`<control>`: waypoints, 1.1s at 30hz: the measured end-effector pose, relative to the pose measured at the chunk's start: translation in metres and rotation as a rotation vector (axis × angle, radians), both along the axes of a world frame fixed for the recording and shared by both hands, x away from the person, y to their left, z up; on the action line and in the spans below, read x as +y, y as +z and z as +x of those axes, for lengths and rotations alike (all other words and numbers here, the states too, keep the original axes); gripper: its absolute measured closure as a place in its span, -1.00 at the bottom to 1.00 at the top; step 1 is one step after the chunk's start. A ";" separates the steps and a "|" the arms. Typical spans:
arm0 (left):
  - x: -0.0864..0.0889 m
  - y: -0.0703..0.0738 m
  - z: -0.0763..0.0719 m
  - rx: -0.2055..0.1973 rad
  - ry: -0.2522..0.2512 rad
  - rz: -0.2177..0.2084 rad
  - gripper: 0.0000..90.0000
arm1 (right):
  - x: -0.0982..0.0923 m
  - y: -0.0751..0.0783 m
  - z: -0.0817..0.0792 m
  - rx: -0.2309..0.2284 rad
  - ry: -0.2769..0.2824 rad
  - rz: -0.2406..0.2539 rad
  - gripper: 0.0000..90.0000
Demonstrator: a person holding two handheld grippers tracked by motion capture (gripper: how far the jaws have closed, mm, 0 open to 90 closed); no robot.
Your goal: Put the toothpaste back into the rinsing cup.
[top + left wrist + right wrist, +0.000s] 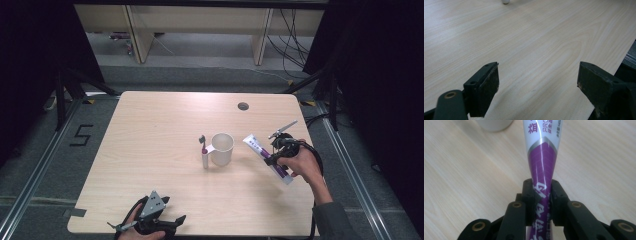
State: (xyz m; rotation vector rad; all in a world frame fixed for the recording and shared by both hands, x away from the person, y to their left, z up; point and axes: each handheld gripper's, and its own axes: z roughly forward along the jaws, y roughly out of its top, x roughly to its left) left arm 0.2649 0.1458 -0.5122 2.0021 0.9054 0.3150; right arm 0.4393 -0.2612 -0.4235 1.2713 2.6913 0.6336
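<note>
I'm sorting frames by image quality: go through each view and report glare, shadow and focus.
High view: even light on the table, dark surroundings, cup small but legible. Left gripper view: broad sheen on the wood, open jaws dark and soft at close range. Right gripper view: a bright glare streak runs down the toothpaste tube, print at the top edge blurred, the right gripper clamped on it.

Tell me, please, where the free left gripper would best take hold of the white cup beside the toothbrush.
Probably the cup's wall below the rim, coming from the near side: it stands upright with open table in front. The toothbrush crowds one flank, the right gripper with its toothpaste tube the other. The left gripper is open.
</note>
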 end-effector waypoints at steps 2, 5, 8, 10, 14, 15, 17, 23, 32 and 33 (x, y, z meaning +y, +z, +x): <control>0.000 0.000 0.000 0.001 0.001 0.000 -0.61 | 0.000 0.003 -0.001 -0.024 -0.005 0.010 0.72; 0.001 0.000 0.000 0.002 0.007 -0.005 -0.61 | -0.001 0.006 0.001 -0.058 -0.029 0.043 0.72; 0.002 0.001 0.001 0.003 -0.005 0.014 -0.61 | -0.001 0.010 0.002 -0.087 -0.040 0.072 0.72; 0.002 0.001 0.001 0.002 -0.005 0.014 -0.61 | -0.002 0.013 0.002 -0.119 -0.043 0.095 0.73; 0.002 0.001 0.001 0.001 -0.004 0.011 -0.61 | -0.001 0.017 0.004 -0.192 -0.048 0.156 0.73; 0.002 0.001 0.001 0.003 -0.005 0.012 -0.61 | -0.001 0.020 0.005 -0.193 -0.042 0.169 0.73; 0.002 0.001 0.000 0.003 -0.004 0.016 -0.61 | 0.002 0.023 0.005 -0.219 -0.041 0.189 0.73; 0.002 0.001 0.001 0.000 -0.002 0.004 -0.61 | 0.013 0.031 0.009 -0.271 -0.036 0.214 0.73; 0.001 0.001 0.000 0.004 0.002 0.000 -0.61 | 0.036 0.037 0.014 -0.329 -0.062 0.276 0.73; 0.001 0.001 0.000 0.004 0.002 0.000 -0.61 | 0.038 0.039 0.015 -0.328 -0.049 0.272 0.73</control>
